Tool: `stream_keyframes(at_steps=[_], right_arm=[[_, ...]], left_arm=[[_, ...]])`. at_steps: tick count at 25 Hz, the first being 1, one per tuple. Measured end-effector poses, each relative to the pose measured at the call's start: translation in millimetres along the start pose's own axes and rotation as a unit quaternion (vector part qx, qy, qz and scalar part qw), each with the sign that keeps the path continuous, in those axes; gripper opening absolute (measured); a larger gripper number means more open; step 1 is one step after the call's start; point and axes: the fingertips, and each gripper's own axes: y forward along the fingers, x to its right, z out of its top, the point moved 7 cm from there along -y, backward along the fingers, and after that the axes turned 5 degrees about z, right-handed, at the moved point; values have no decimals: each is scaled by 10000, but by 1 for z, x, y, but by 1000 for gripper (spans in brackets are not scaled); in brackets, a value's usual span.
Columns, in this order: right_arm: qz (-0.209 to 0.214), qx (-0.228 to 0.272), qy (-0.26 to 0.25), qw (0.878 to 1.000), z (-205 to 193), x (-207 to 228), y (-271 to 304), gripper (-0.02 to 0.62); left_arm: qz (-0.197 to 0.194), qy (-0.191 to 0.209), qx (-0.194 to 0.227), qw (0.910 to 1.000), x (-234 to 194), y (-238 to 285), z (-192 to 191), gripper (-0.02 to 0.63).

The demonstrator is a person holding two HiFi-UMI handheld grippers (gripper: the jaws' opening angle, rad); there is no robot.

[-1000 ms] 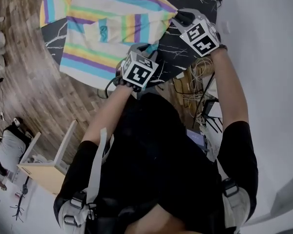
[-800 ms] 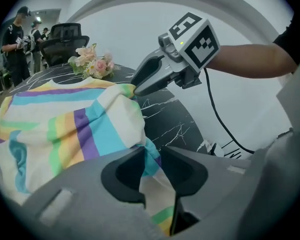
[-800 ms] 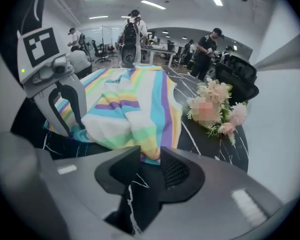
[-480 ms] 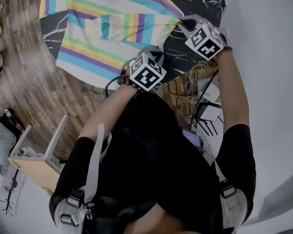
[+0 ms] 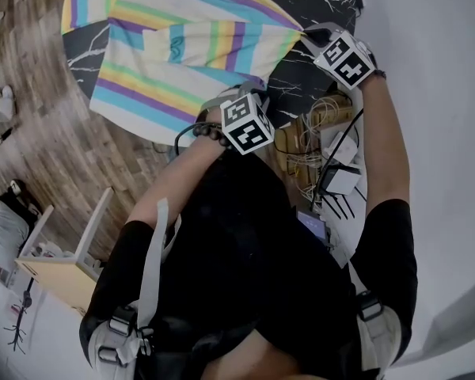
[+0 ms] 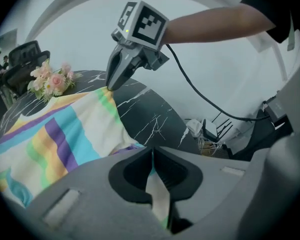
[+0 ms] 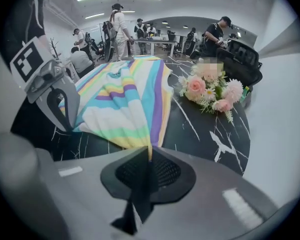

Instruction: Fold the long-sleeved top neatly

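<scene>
The striped top (image 5: 182,46) lies spread on the black marble table (image 5: 305,81), with one side hanging over the rim. My left gripper (image 6: 152,171) is clamped tight on a fold of its fabric. My right gripper (image 7: 148,166) has just been closing its jaws and now pinches a corner of the same top. A bunch of flowers (image 7: 207,89) lies farther along the table.

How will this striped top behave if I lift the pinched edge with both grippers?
Probably floppy: the striped top already hangs over the table edge, so it should sag between the left gripper and the right gripper, whose jaws have just been closing on its fabric. Likely light: thin pinches of cloth hold it.
</scene>
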Motion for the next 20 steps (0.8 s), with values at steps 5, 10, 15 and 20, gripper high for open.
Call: stream_keyframes(at_steps=[5, 10, 15, 20], right_arm=[[-40, -8, 359, 9993, -4, 9, 8, 31], [-284, 76, 627, 9976, -10, 15, 12, 63], [-691, 157, 1005, 9924, -13, 14, 9, 121], [-1044, 309, 934, 9897, -3, 2, -3, 138]], left_arm=[[-122, 342, -51, 9993, 9, 6, -2, 52], [-315, 45, 51, 9995, 11, 9, -5, 117], [-336, -160, 238, 9990, 14, 10, -9, 161], [-228, -246, 494, 9982, 8, -7, -6, 173]])
